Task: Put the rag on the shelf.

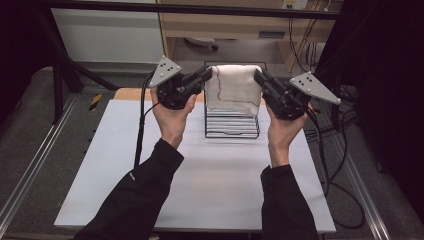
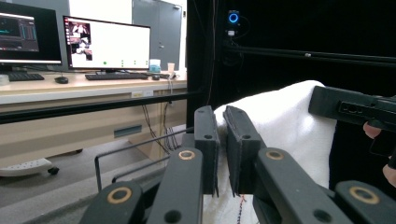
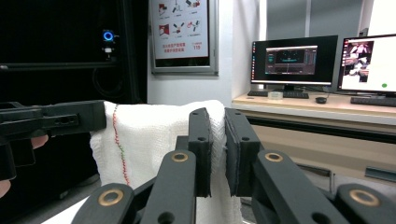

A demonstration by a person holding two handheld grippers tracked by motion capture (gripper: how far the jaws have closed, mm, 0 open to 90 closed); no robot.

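A white towel [image 1: 232,87] with a thin red stitched line hangs spread between the two grippers, above a black wire rack [image 1: 232,124] at the far middle of the white table. My left gripper [image 1: 209,73] is shut on the towel's top left corner, and my right gripper [image 1: 258,76] is shut on its top right corner. In the left gripper view the towel [image 2: 285,121] is pinched between the black jaws of the left gripper [image 2: 223,114], with the other gripper beyond it at the right. In the right gripper view the towel [image 3: 154,135] is clamped by the right gripper [image 3: 217,116].
The white table top [image 1: 200,175] spreads out in front of the rack. Black cables [image 1: 340,165] trail off the right side and one runs down the left. A desk with monitors [image 2: 107,44] stands beyond the table, and dark frame bars [image 1: 200,9] cross overhead.
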